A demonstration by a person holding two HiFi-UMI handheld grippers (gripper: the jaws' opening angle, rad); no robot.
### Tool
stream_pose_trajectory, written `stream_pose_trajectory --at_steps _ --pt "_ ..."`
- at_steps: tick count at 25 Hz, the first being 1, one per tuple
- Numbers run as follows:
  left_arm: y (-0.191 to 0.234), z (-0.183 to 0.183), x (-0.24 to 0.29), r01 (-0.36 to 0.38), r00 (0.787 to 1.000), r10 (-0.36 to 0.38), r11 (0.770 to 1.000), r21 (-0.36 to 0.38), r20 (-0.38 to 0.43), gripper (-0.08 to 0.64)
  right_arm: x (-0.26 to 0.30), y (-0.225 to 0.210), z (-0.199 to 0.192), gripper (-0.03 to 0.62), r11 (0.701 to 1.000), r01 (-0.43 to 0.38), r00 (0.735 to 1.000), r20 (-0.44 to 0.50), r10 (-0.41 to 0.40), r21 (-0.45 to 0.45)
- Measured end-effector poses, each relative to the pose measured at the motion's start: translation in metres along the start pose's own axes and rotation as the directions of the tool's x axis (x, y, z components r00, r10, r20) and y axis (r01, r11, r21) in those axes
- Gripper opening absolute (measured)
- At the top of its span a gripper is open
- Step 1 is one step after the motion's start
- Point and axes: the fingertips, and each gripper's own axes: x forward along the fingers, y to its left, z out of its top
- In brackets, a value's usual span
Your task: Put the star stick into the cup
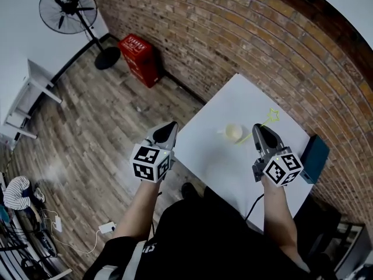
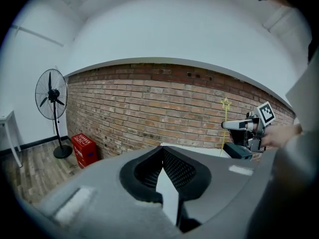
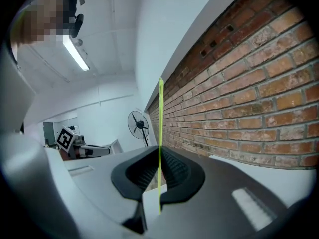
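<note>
As the right gripper (image 1: pixel 257 128) was clamped on the star stick (image 1: pixel 271 116) just right of the cup (image 1: pixel 233 132) at frame centre, and the left gripper (image 1: pixel 165 134) was closed empty, the stick's lower end probably needed aiming over the rim first.

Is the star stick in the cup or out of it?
Out. The right gripper pinches the star stick upright between its jaws, above the table. The cup stands there and looks empty.
</note>
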Motion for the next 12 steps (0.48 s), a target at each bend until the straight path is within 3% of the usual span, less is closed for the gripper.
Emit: stream_pose_trajectory --at_steps 6,12 --pt "-0.028 -0.002 0.035 0.069 0.997 -0.069 0.998 -0.003 -0.035 0.006 0.0 -0.047 -0.001 0.015 0.997 0.065 0.998 -0.005 -0.065 0.044" --pt "-0.039 -0.018 0.059 0.057 0.995 -0.059 0.998 -0.032 -0.078 0.007 0.034 -0.065 -0.023 0.015 0.999 0.021 0.997 -0.069 -0.018 0.039"
